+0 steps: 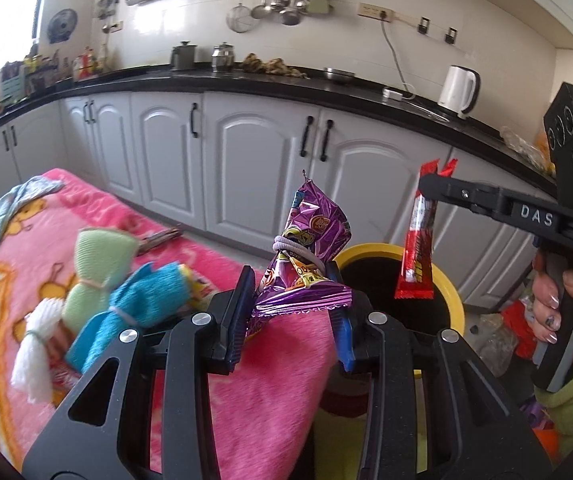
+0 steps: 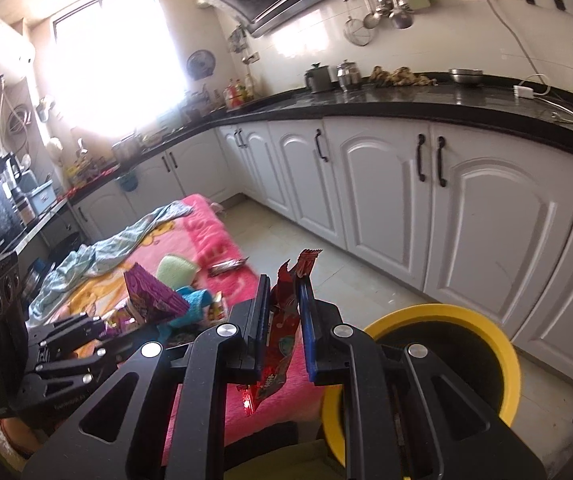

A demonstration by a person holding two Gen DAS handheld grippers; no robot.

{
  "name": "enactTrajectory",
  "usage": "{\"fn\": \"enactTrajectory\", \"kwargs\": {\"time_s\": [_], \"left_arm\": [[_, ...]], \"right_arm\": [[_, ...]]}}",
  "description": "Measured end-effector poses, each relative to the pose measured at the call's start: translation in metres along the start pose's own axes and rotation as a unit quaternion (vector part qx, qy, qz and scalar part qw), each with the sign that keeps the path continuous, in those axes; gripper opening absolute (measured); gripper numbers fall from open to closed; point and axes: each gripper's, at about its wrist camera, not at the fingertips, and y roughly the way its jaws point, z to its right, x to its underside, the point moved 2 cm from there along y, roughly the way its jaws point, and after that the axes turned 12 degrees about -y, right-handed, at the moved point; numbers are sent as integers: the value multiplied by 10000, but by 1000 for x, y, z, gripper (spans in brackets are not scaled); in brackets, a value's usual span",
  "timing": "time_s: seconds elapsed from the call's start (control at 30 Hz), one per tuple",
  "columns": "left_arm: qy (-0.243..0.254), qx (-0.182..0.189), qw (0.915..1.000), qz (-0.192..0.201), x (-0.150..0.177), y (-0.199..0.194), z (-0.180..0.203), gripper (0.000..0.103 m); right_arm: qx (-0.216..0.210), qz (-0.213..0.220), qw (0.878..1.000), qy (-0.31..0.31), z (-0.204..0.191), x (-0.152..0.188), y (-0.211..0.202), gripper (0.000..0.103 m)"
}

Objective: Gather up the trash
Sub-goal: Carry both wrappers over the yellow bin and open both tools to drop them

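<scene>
From the left wrist, the left gripper [image 1: 292, 300] pinched a crinkled purple foil snack bag [image 1: 304, 256], bound at its waist by a grey elastic band [image 1: 300, 249], which stood up between the pads. Just ahead and right of the fingers sat the round yellow-rimmed bin with a black liner [image 1: 452, 292]. Beyond it, the right gripper [image 1: 426, 188] pinched a flat red plastic wrapper [image 1: 416, 256] that dangled over the bin's mouth. The bag looked light, stiff at its seams and slippery; the pinch low on the crimped end seemed sound.

From the right wrist, the right gripper [image 2: 284, 312] was pressed together on that red wrapper [image 2: 282, 320], thin and limp, sagging below the pads. The bin [image 2: 498, 344] lay low to the right; the purple bag [image 2: 154, 300] showed leftward over the fuzzy pink blanket [image 2: 222, 240].
</scene>
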Motion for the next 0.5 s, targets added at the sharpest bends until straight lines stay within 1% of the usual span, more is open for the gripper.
{"fn": "enactTrajectory", "kwargs": {"time_s": [0.23, 0.5], "left_arm": [[141, 193, 9996, -134, 1, 19, 25, 29], [220, 410, 9983, -339, 7, 48, 54, 29]], "right_arm": [[305, 167, 9992, 211, 29, 3, -16, 14], [873, 288, 9952, 329, 68, 14, -36, 14]]}}
